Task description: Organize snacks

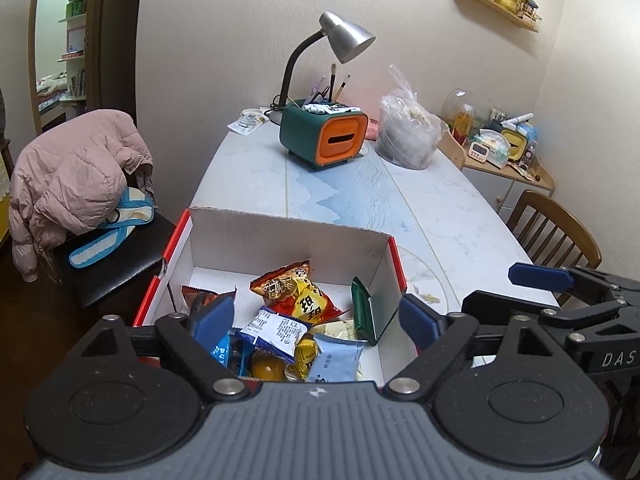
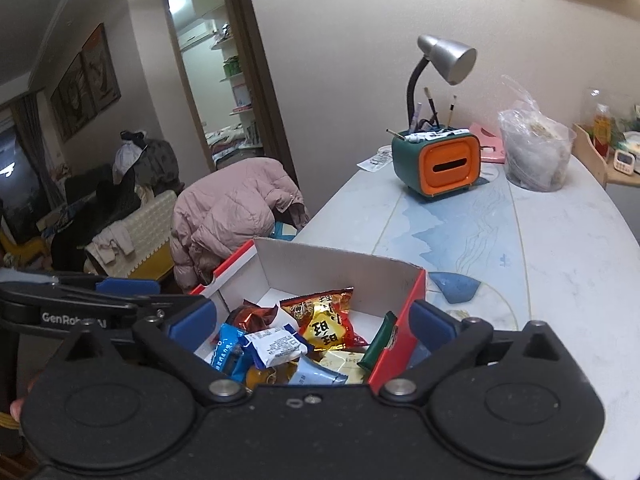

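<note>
On the bench [image 1: 440, 208], the snacks [image 1: 296, 312] lay heaped in an open cardboard box [image 1: 280, 236], apparently gathered there for tidiness. The left gripper [image 1: 316, 316] and right gripper [image 2: 312, 320] hovered above, jaws spread wide and holding nothing.

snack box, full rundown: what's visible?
The snack box is an open-topped cardboard carton, red outside with white trim, plain white inside. It stands upright near the table's near edge, beside the chair with the pink jacket. Loose wrapped snacks lie inside: a red-and-yellow packet, blue-and-white packets, a dark green packet leaning on the right wall. The far part of its floor is bare. Neither tool visibly touches it.
</note>
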`<state>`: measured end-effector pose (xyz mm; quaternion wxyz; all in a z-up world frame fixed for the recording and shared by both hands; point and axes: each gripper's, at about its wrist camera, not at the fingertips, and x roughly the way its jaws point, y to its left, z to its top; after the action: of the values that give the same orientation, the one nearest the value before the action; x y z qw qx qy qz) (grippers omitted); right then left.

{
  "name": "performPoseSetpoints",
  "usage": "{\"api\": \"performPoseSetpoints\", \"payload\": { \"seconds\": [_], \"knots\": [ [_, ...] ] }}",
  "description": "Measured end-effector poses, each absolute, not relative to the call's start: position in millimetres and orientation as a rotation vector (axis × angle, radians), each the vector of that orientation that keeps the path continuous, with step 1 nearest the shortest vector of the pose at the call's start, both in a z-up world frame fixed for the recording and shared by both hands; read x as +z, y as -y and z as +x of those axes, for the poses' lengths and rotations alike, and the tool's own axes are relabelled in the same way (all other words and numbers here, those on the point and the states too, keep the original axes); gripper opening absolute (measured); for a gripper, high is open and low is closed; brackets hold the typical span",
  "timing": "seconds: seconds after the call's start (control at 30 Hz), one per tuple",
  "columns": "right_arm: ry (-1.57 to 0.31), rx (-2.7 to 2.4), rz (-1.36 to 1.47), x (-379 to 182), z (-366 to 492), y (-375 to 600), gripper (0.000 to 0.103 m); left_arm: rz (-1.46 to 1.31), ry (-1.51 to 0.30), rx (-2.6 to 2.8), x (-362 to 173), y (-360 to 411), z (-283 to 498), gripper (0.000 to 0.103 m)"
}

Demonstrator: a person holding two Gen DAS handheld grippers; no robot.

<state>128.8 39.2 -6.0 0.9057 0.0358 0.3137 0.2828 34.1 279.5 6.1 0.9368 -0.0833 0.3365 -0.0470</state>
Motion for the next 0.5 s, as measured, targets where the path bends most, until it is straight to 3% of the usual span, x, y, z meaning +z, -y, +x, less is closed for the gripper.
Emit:
{"api": "performPoseSetpoints", "payload": {
  "seconds": [0.1, 0.5],
  "knots": [
    [-0.643, 0.586, 0.072, -5, 120, -38, 0.103, -0.186, -0.688, -0.089, 6, -281, 28, 0.098],
    [-0.619, 0.557, 0.113, -2, 101, -38, 0.103, -0.198, -0.667, -0.031, 9, -282, 7, 0.098]
  ]
}}
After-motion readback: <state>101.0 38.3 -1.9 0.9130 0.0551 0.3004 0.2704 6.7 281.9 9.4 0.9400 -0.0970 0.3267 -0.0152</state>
